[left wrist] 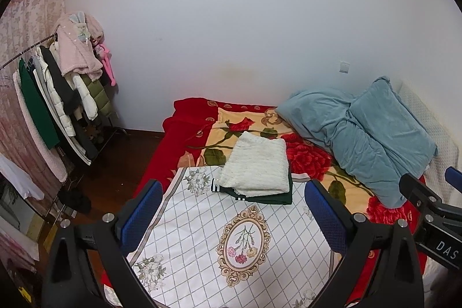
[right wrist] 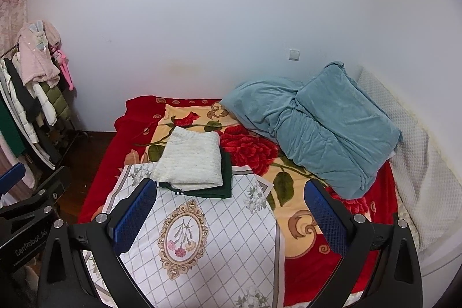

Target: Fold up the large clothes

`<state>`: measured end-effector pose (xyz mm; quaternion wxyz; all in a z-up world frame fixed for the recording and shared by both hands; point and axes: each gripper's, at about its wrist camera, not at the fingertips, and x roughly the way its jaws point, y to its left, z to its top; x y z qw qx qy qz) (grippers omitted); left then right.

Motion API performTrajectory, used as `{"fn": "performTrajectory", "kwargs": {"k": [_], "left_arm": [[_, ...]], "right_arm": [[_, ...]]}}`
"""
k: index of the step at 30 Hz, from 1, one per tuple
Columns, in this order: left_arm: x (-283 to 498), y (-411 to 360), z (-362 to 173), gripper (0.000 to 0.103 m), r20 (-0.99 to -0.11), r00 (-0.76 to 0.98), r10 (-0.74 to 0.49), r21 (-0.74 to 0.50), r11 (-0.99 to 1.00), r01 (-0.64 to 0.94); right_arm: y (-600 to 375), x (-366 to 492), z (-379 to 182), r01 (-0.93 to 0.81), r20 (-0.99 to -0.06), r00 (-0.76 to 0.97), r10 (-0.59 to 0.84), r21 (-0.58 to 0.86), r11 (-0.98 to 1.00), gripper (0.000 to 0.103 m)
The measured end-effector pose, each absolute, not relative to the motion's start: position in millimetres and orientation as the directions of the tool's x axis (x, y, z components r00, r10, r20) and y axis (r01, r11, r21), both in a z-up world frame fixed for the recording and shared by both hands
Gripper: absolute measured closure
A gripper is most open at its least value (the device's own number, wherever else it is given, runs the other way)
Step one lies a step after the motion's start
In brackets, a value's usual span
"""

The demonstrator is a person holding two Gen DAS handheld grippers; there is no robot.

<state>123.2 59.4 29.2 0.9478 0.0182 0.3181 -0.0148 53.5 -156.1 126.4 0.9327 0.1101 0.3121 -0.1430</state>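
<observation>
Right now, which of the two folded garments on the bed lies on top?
The white knit garment is on top. The dark green one lies under it, showing only along the near and right edges, with a white-striped cuff at the left.

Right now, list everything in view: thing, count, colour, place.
cream knit garment: 1, cream, folded, on top of the green garment
green garment: 1, dark green with white stripes, folded, on the checked cloth
checked cloth: 1, white with floral prints, near end of bed
blanket: 1, red with roses, covering bed
pillows: 2, blue-grey, head of bed
clothes rack: 1, mixed coats, left by wall
wall switch: 1, white
left claw: open, above the checked cloth
right claw: open, empty
</observation>
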Motion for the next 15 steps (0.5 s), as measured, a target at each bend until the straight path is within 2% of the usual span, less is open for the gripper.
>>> {"fn": "performTrajectory", "kwargs": {"k": [15], "left_arm": [[117.7,69.3,32.2,0.002,-0.609,0.793,-0.009,0.026,0.999,0.032]], "right_arm": [[-148.6,52.5,128.2,0.328,-0.618,0.762,-0.194,0.111,0.938,0.0]]}}
